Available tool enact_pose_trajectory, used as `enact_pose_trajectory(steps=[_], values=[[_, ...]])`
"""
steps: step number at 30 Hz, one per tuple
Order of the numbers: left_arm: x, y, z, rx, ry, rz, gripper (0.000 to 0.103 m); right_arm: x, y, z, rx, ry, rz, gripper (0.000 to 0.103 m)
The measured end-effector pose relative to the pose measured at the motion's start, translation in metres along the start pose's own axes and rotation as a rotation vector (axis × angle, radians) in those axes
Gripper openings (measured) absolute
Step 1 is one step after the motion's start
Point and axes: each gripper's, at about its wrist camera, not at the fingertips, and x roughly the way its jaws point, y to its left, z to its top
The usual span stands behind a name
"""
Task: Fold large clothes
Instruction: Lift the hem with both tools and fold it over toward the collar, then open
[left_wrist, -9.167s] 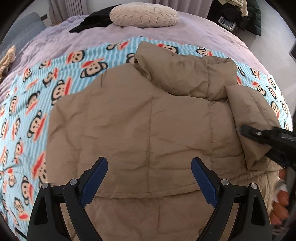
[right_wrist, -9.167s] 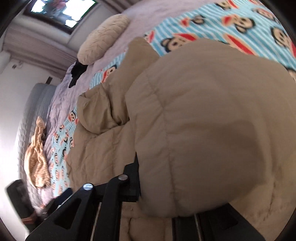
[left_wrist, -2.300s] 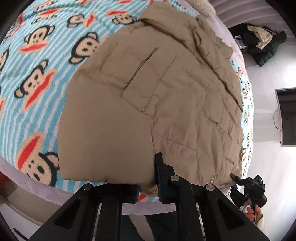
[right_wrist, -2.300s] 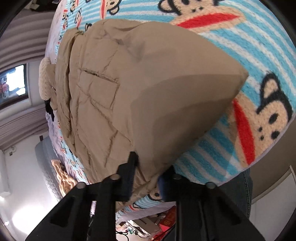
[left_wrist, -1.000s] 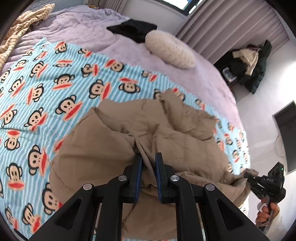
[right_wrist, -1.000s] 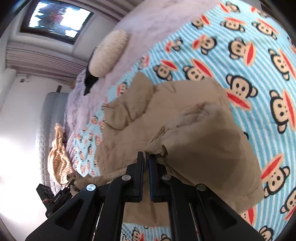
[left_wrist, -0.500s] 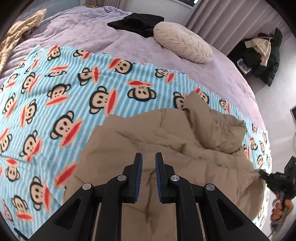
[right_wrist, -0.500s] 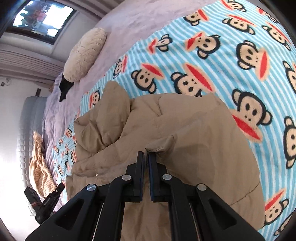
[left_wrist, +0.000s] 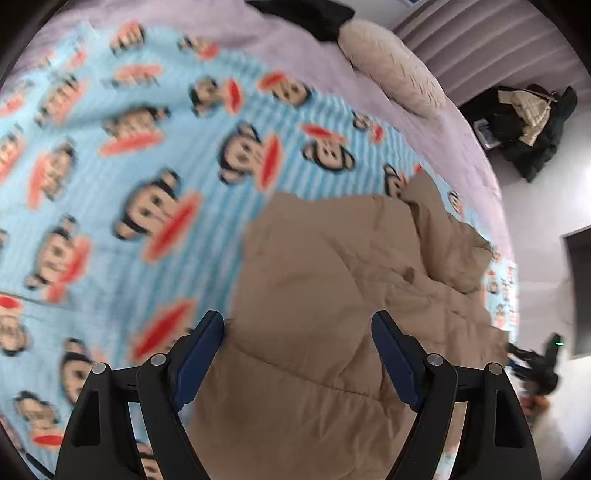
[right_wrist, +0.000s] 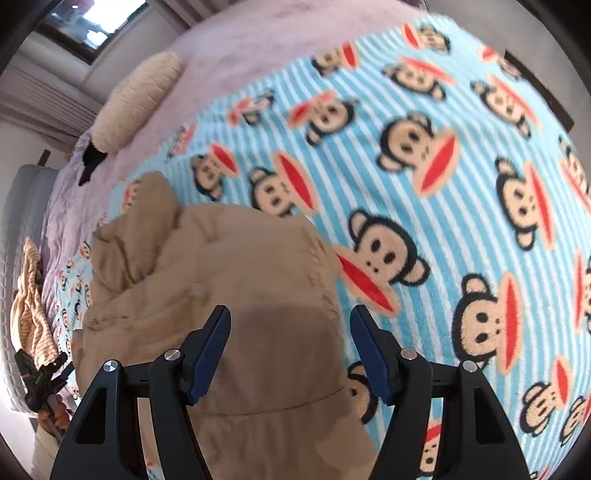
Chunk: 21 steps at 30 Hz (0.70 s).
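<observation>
A tan puffer jacket (left_wrist: 332, 295) lies folded in a bulky heap on the blue monkey-print blanket (left_wrist: 110, 166). It also shows in the right wrist view (right_wrist: 221, 277), its hood bunched at the far end. My left gripper (left_wrist: 297, 354) is open and empty just above the jacket's left part. My right gripper (right_wrist: 290, 343) is open and empty above the jacket's right edge. The right gripper shows small at the far right of the left wrist view (left_wrist: 532, 360); the left gripper shows at the far left of the right wrist view (right_wrist: 40, 369).
The blanket (right_wrist: 443, 184) covers a lilac bed (left_wrist: 424, 122). A round cream cushion (left_wrist: 391, 77) and a black garment (left_wrist: 310, 14) lie at the head. A striped tan cloth (right_wrist: 29, 306) lies at the bed's far side. Dark clothes (left_wrist: 524, 122) are piled off the bed.
Both grippers were shut on jacket folds half a second ago; both have opened and let the jacket go. It now rests folded on the blanket.
</observation>
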Motion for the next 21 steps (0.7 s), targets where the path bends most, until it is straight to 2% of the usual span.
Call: enact_pose_trajectory(steps=[2, 3, 4, 5, 6, 7, 10, 15, 18, 21], values=[[0.011, -0.004, -0.002, 0.03, 0.032, -0.003, 0.079, 0.012, -0.007, -0.001, 0.022, 0.037, 0.044, 0.071], [0.016, -0.008, -0.004, 0.054, 0.049, 0.002, 0.049, 0.016, -0.007, -0.002, 0.028, 0.05, 0.061, 0.07], [0.02, -0.014, -0.006, 0.091, 0.065, 0.03, 0.027, 0.018, -0.007, -0.004, 0.027, 0.061, 0.071, 0.054], [0.021, -0.019, -0.008, 0.114, 0.066, 0.04, 0.013, 0.02, -0.003, -0.007, 0.012, 0.071, 0.063, 0.035], [0.017, -0.023, -0.01, 0.125, 0.044, 0.048, 0.01, 0.021, 0.002, -0.01, -0.004, 0.08, 0.044, 0.014], [0.008, -0.03, -0.013, 0.143, 0.01, 0.059, 0.01, 0.019, 0.008, -0.014, -0.032, 0.076, 0.02, 0.01], [-0.025, -0.047, -0.021, 0.165, -0.102, 0.075, 0.01, -0.007, 0.036, -0.026, -0.179, -0.017, -0.079, 0.008], [-0.072, -0.073, -0.018, 0.208, -0.233, 0.078, 0.01, -0.059, 0.069, -0.034, -0.304, -0.201, -0.166, 0.008], [-0.068, -0.086, -0.003, 0.244, -0.274, 0.128, 0.01, -0.069, 0.088, -0.023, -0.353, -0.271, -0.206, 0.008], [-0.037, -0.085, 0.014, 0.24, -0.272, 0.223, 0.01, -0.047, 0.095, 0.0, -0.351, -0.259, -0.218, 0.008]])
